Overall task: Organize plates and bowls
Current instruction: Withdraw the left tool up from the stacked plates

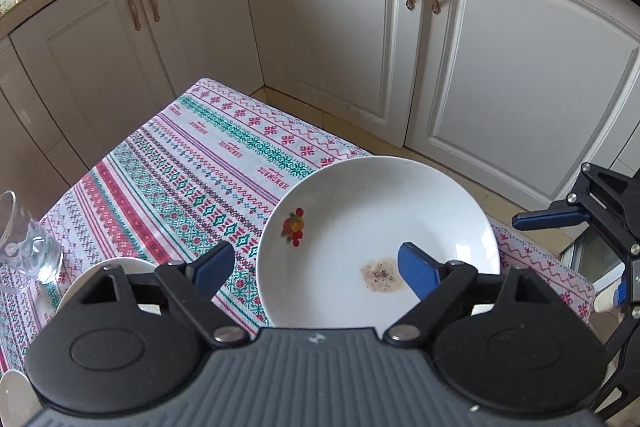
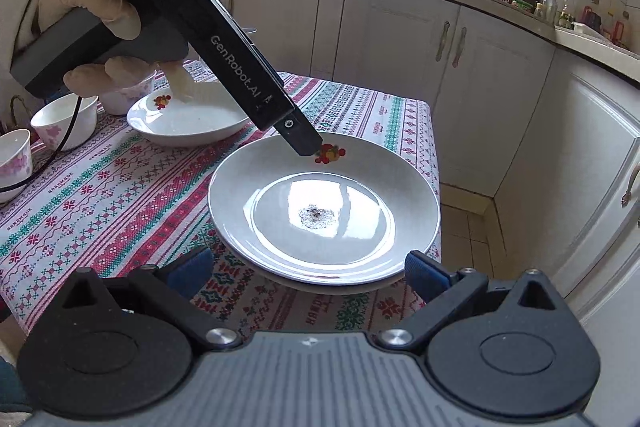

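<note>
A white deep plate with a fruit print and a brownish stain lies at the table's corner; it also shows in the right wrist view. My left gripper is open just above the plate's near rim, one finger over the stain. My right gripper is open, its fingers either side of the plate's near edge; it also shows in the left wrist view. A second fruit-print plate lies further back. Small floral bowls stand at the left.
The patterned tablecloth covers the table. A clear glass stands at its left edge, beside another white dish. White kitchen cabinets close in behind and to the right. The gloved hand holds the left gripper's body.
</note>
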The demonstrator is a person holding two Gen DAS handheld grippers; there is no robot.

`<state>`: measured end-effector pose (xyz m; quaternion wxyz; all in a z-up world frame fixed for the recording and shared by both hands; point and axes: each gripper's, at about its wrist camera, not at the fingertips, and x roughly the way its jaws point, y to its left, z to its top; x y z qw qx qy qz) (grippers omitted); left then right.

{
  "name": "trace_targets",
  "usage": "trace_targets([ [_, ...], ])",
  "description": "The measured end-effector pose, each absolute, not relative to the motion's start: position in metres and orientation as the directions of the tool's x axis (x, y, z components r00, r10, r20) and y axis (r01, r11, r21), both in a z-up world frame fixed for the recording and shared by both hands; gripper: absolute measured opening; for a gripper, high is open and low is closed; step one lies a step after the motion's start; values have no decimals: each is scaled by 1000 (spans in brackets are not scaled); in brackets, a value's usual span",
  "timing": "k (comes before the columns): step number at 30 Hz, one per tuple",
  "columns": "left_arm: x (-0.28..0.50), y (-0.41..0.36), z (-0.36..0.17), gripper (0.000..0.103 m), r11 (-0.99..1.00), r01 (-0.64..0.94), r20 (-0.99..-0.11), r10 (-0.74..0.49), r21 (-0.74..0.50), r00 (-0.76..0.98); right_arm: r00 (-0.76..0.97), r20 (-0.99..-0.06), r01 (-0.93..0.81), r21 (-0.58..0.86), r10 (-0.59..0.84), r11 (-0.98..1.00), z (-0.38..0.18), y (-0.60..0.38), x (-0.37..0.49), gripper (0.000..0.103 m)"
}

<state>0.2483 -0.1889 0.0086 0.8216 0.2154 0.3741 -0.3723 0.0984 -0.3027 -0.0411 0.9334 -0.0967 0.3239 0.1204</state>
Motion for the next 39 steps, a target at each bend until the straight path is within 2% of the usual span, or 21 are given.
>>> trace_targets([
  [12,178,-140,35,90,746,666,-689,-483,-1,540,785,-605,-253,-119,132,960,-26,-285,71,103],
  [15,159,-126,33,90,777,628,-669,-481,-28,566,792,-595,-256,-122,136,959,-22,-282,63,103],
  [17,149,-121,29,95,796,605,-665,-464,-24,584,794,-591,-265,-123,143,956,-21,-279,58,103],
  [25,128,-96,7,96,865,493,-662,-422,-90,620,793,-588,-292,-139,158,946,-20,-269,46,103],
  [31,122,-81,-9,96,920,383,-652,-342,-85,677,790,-589,-305,-133,172,943,-20,-266,43,103],
  [39,133,-71,-45,97,977,207,-655,-124,51,745,769,-610,-336,-130,192,933,-26,-261,49,103],
])
